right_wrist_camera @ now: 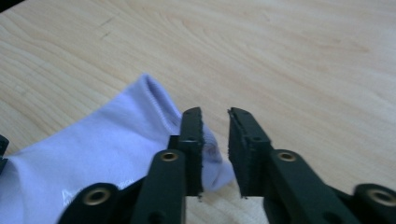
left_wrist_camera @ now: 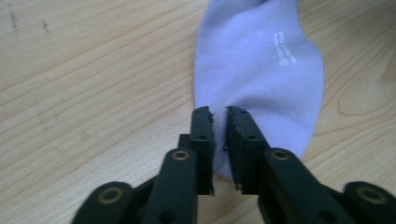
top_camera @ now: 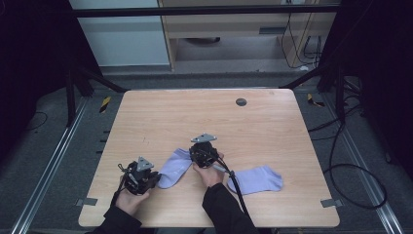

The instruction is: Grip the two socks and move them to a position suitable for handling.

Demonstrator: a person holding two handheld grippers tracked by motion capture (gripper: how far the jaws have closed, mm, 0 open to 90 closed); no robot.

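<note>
Two lavender socks lie on the wooden table. The near sock rests flat and slantwise between the two hand-held tools; the second sock lies apart to the right, near the front edge, untouched.

The left gripper sits at one end of the near sock. In the left gripper view its jaws stand narrowly parted, with the sock running away from the tips and its edge passing under and between them; the pads do not appear to press the cloth (the gap is plain, so I record it as slack rather than clamped).

The right gripper sits over the opposite end. In the right gripper view its jaws are likewise a little apart, the ribbed cuff lying beside and beneath the left-hand jaw, with bare wood showing in the gap.

Judgement: one tool at each end suits spreading a sock out straight, and the sock lies flat and loose on the table. The second sock is the probable next item.
</note>
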